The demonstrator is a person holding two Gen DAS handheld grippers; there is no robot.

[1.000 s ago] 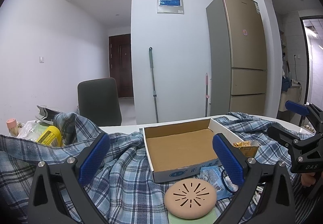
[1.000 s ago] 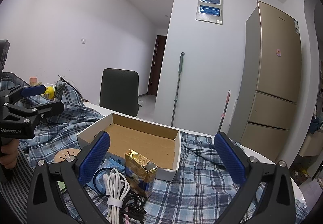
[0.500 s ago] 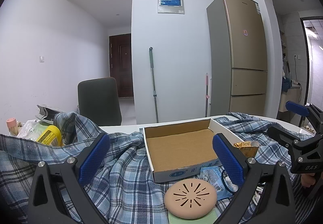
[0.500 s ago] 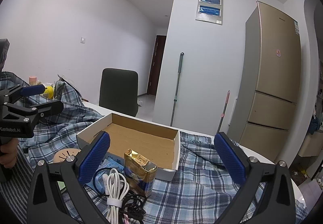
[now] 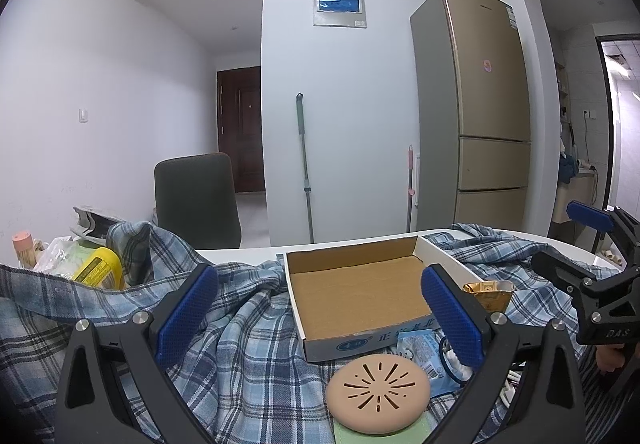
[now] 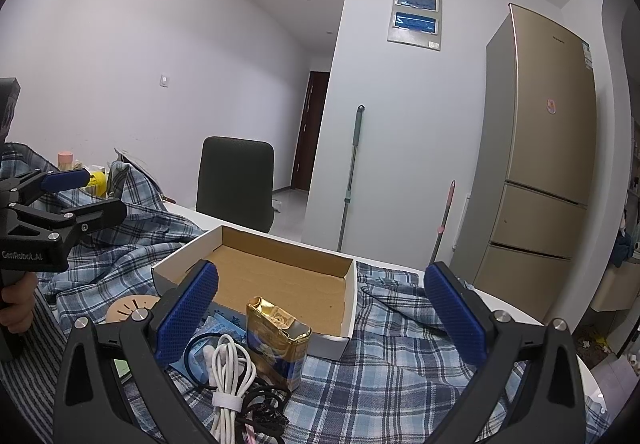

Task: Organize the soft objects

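Left tool (image 5: 319,318): jaws wide apart, holding nothing — hovering low over the plaid shirt (image 5: 256,356).
Right tool (image 6: 321,318): equally wide, empty — above the white cable (image 6: 231,368) and gold pack (image 6: 277,340).
Change: next to none; over the last second both tools have kept their places, and nothing on the desk (image 5: 256,250) has shifted.
Meaning: the sorting is not begun, by my judgement.
Soft things: shirt spread over the desk under the empty cardboard box (image 5: 360,300); tan round pad (image 5: 378,393) just near of the box.
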